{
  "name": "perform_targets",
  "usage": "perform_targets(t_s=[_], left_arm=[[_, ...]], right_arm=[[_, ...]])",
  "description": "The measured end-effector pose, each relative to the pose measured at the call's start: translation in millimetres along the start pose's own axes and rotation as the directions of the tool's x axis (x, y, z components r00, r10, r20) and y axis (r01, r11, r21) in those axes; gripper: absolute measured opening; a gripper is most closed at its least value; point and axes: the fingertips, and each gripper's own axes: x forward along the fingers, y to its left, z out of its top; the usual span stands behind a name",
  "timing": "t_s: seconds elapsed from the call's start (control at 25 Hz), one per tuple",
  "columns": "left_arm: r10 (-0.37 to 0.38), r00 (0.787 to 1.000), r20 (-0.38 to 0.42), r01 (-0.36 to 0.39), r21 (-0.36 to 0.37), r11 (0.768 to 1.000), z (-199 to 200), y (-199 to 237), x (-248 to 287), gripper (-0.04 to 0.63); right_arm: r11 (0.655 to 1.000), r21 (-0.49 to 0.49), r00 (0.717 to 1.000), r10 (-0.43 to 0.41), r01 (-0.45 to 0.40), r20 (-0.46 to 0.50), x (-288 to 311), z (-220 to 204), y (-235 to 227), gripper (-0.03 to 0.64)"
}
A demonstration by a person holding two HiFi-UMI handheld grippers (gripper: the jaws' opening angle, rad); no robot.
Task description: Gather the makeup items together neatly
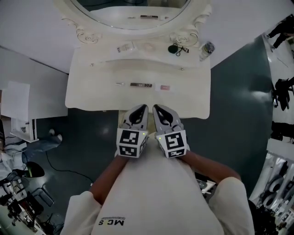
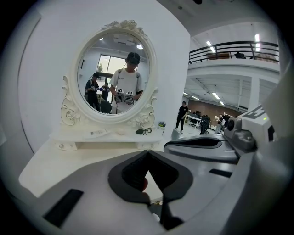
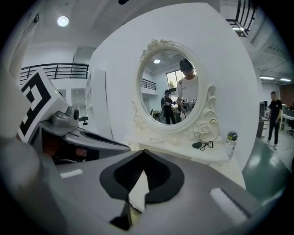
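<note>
Three small makeup items lie in a row on the white vanity top (image 1: pixel 92 94): a short silver piece (image 1: pixel 120 84), a dark slim stick (image 1: pixel 141 85) and a pale pink-marked piece (image 1: pixel 164 86). On the raised shelf rest a clear tube (image 1: pixel 125 47), a round pale lid (image 1: pixel 148 46), a dark green pad with a black eyelash curler (image 1: pixel 177 48) and a small bottle (image 1: pixel 206 49). My left gripper (image 1: pixel 143 108) (image 2: pixel 148 152) and right gripper (image 1: pixel 157 108) (image 3: pixel 143 152) hover side by side over the vanity's front edge, both shut and empty, short of the row.
An oval mirror (image 1: pixel 133 13) in an ornate white frame backs the shelf. Dark floor lies around the vanity, with a white wall panel to its left (image 1: pixel 27 69). Clutter and cables sit at the lower left (image 1: pixel 27 183). A person stands far right in the hall (image 3: pixel 274 114).
</note>
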Motion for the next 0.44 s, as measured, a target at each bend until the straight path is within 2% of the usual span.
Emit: perform_targets(t_s=[0.24, 0.44], left_arm=[[0.022, 1.000, 0.003, -0.022, -0.009, 1.000, -2.3, 1.2, -4.6, 0.009], [0.054, 0.998, 0.008, -0.054, -0.011, 0.998, 1.4, 10.9, -6.6, 0.009]], right_arm=[[0.999, 0.027, 0.999, -0.041, 0.040, 0.018, -6.2, 2.3, -12.8, 0.002], [0.999, 0.028, 0.999, -0.033, 0.032, 0.025, 1.0, 2.8, -17.0, 0.002]])
